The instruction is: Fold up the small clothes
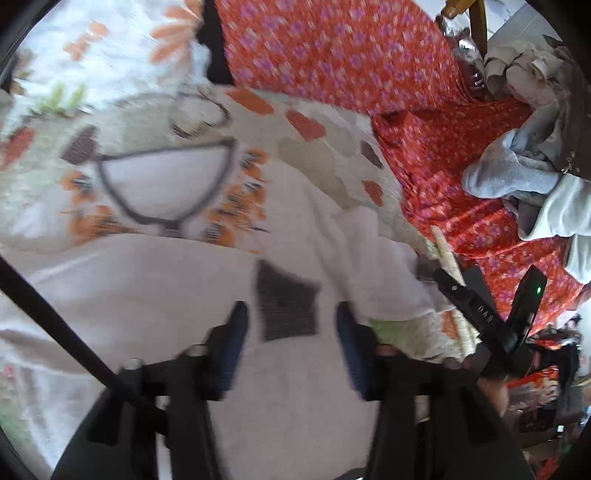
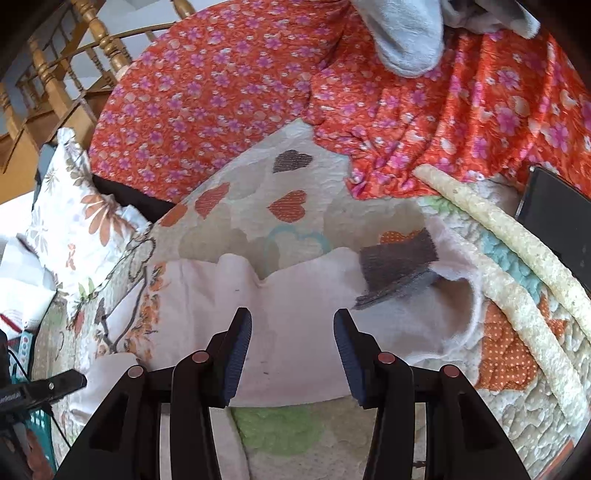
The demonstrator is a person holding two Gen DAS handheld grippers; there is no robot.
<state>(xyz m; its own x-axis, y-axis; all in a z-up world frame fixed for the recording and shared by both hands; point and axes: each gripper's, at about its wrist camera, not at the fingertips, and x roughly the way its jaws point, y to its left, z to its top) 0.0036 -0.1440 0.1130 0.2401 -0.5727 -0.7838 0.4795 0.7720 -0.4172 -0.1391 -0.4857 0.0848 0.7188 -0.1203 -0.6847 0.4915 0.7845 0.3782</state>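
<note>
Pink garment lies flat on quilt, below red floral cloth | left gripper and right gripper hover, jaws apart, empty | likely soft, light, limp: pinch an edge near the dark patch

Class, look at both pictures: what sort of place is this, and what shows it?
Probably a bedroom at home: a patchwork quilt spread as bedding, a flowered pillow beside it, and a wooden railing behind.

Left wrist view smeared with blur; quilt pattern unreadable. Grey sock runs off the right view's top edge.
</note>
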